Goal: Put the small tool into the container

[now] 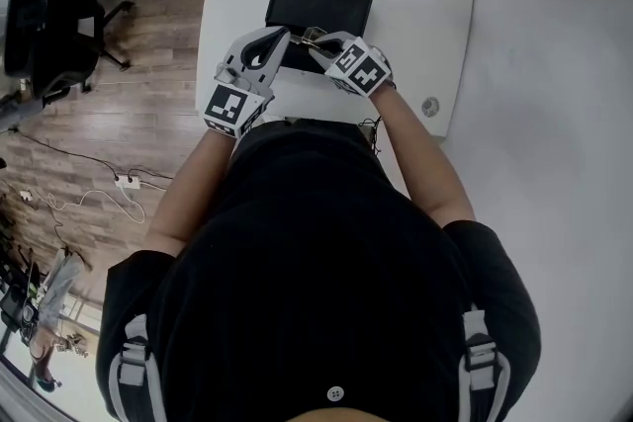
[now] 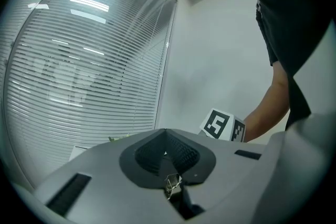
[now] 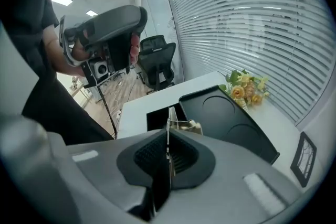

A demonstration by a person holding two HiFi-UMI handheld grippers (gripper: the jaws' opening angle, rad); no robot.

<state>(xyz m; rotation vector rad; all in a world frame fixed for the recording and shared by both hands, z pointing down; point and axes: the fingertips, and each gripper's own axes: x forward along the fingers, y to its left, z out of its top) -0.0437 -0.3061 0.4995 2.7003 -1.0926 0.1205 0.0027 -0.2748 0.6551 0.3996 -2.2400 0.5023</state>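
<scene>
The small tool (image 3: 168, 131) hangs over the container (image 1: 326, 1)
The right hand-held gripper (image 1: 318, 44) is squeezed shut on it by the bench's (image 1: 440, 35) far edge; the left hand-held gripper (image 1: 284, 36) pinches a shiny bit (image 2: 172, 184).

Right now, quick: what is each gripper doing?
Left gripper: closed, pinching a small shiny metal piece.
Right gripper: closed on a thin flat silver metal tool.
</scene>
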